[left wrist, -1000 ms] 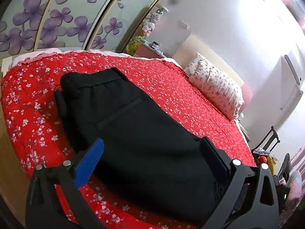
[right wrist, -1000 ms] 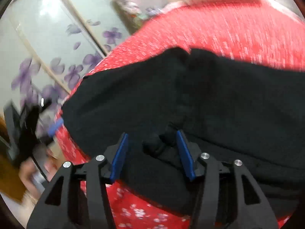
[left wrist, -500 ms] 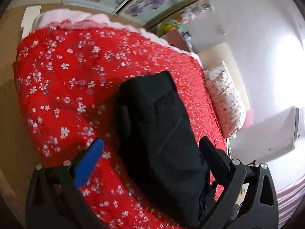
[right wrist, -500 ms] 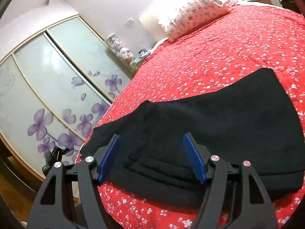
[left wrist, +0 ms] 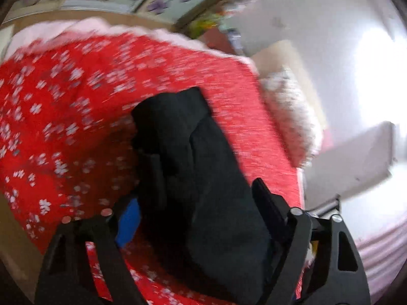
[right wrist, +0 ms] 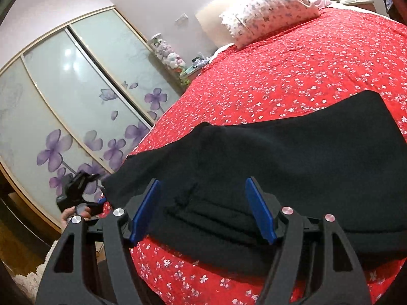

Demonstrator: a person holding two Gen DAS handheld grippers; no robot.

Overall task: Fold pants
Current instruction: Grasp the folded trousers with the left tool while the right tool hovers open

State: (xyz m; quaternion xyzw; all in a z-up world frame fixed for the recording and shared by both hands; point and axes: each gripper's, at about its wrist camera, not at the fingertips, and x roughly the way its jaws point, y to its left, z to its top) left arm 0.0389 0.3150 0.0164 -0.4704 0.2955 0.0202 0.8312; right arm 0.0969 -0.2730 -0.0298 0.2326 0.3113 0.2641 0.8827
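Black pants (right wrist: 279,157) lie folded on a red flowered bedspread (right wrist: 292,76). In the left wrist view the pants (left wrist: 193,167) run away from me between the fingers, and the view is blurred. My left gripper (left wrist: 195,211) is open, low over the near end of the pants. My right gripper (right wrist: 203,208) is open and empty, with its blue pads on either side of the pants' folded near edge. The left gripper also shows in the right wrist view (right wrist: 76,190), held by a hand at the pants' left end.
A flowered pillow (right wrist: 269,7) lies at the head of the bed. Sliding wardrobe doors (right wrist: 63,101) with purple flowers stand to the left of the bed. A small table with toys (right wrist: 175,61) stands in the corner. The bed's edge is close below both grippers.
My right gripper has let go of the pants' edge and opened wide. My left gripper has swung and tilted, then moved closer over the pants; its view is now blurred.
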